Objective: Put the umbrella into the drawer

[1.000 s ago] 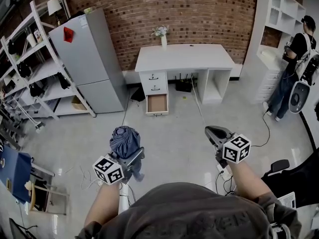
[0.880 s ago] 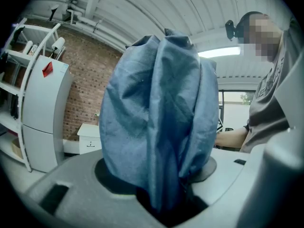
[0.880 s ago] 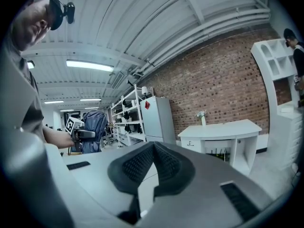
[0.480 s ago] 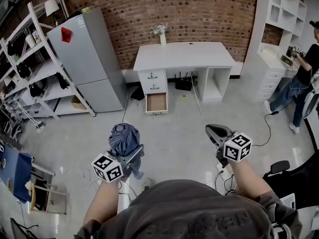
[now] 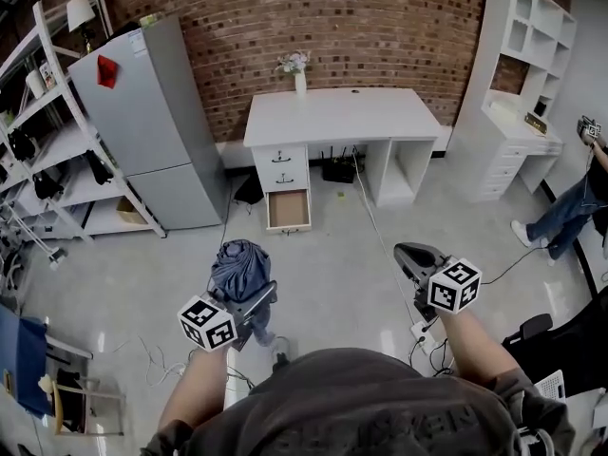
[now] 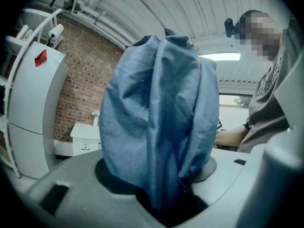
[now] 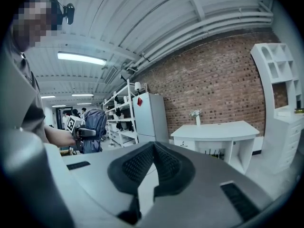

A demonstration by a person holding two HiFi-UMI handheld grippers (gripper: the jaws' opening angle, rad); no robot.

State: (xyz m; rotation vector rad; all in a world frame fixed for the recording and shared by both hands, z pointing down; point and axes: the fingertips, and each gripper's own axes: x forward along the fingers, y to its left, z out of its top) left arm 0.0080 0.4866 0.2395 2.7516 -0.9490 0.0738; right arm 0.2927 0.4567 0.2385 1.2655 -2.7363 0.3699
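The umbrella (image 6: pixel 159 118) is folded into a slate-blue bundle of soft, wrinkled fabric. Its loose pleats bulge out above and around the fingers of the left gripper (image 5: pixel 255 302), which clamp the bundle between them and hold it upright. The right gripper (image 7: pixel 153 148) holds nothing, and its ribbed black pads meet at the tips. The open drawer (image 5: pixel 288 209) of the white desk (image 5: pixel 342 114) lies well ahead of both pairs of fingers.

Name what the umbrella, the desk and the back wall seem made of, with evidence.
The umbrella looks like blue woven fabric, matte, softly creased. The desk: probably white painted wood or laminate, smooth. The back wall: red brick, rough, mortar joints visible.
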